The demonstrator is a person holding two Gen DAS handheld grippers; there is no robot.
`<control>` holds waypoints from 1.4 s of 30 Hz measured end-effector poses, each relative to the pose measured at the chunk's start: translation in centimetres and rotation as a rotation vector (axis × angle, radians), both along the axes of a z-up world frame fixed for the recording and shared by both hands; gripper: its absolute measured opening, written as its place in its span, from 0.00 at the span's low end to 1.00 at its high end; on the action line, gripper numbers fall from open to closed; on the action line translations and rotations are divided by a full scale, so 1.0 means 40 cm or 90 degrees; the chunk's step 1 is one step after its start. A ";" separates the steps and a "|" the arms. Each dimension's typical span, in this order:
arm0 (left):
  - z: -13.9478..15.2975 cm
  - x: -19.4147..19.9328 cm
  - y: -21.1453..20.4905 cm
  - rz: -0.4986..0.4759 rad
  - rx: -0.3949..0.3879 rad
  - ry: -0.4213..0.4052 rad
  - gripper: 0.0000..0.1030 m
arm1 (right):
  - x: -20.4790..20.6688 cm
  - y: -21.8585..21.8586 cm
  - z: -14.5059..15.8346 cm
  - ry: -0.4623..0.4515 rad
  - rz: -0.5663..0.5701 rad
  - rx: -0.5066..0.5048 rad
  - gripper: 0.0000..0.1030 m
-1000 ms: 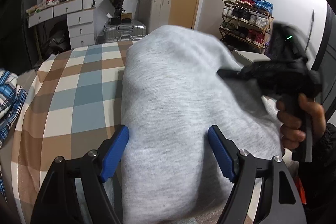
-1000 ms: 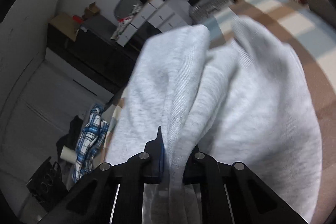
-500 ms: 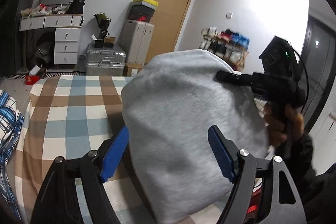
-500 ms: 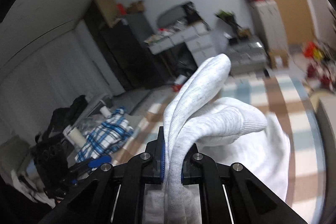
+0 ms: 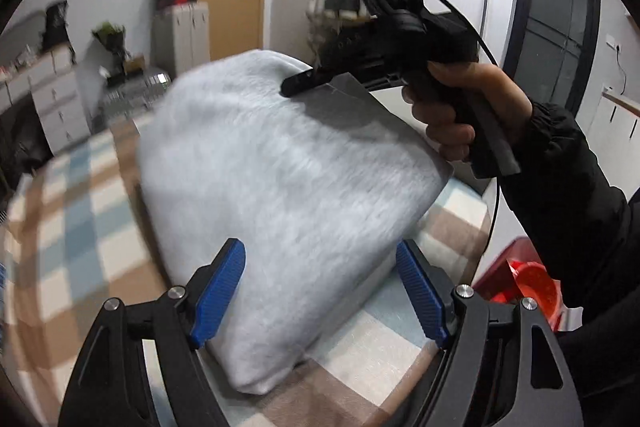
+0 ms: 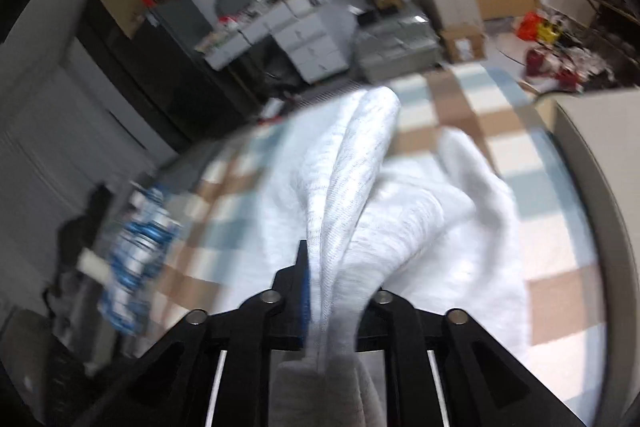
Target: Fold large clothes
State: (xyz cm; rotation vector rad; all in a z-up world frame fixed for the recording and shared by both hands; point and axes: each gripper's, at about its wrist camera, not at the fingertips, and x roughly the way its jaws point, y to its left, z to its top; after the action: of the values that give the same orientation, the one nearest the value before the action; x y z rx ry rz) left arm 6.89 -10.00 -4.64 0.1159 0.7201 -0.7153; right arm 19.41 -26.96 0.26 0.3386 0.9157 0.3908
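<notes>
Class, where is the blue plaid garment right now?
In the right wrist view the blue plaid garment lies bunched at the left, on the edge of the checked bedspread, left of the grey sweatshirt.

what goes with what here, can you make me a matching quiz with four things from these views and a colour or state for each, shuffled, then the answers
Things:
1. sweatshirt
2. bedspread
3. left gripper
4. right gripper

States or colours:
A. brown, blue and white checks
B. jaws wide apart, one on each side of the folded cloth
C. light grey, in a folded bundle on the bed
D. narrow jaws that have just been opening, with a fold of grey cloth standing between them

Pairs: 1-C, 2-A, 3-B, 4-D
</notes>
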 end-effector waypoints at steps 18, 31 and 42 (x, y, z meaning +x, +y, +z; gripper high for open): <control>-0.044 0.050 -0.021 -0.035 -0.011 0.010 0.78 | -0.383 -0.211 -0.252 0.030 -0.103 0.374 0.75; -0.030 -0.115 0.008 -0.101 -0.047 0.033 0.78 | -0.220 -0.072 -0.138 0.000 0.008 0.275 0.67; -0.119 -0.112 -0.192 -0.036 0.130 -0.085 0.78 | -0.115 -0.042 -0.048 0.050 0.015 0.176 0.15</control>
State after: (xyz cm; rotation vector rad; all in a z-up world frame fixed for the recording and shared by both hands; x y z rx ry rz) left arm 2.42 -17.67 -9.38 0.3675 0.6629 -0.6798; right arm 14.82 -28.63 -1.65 0.6002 0.9451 0.5313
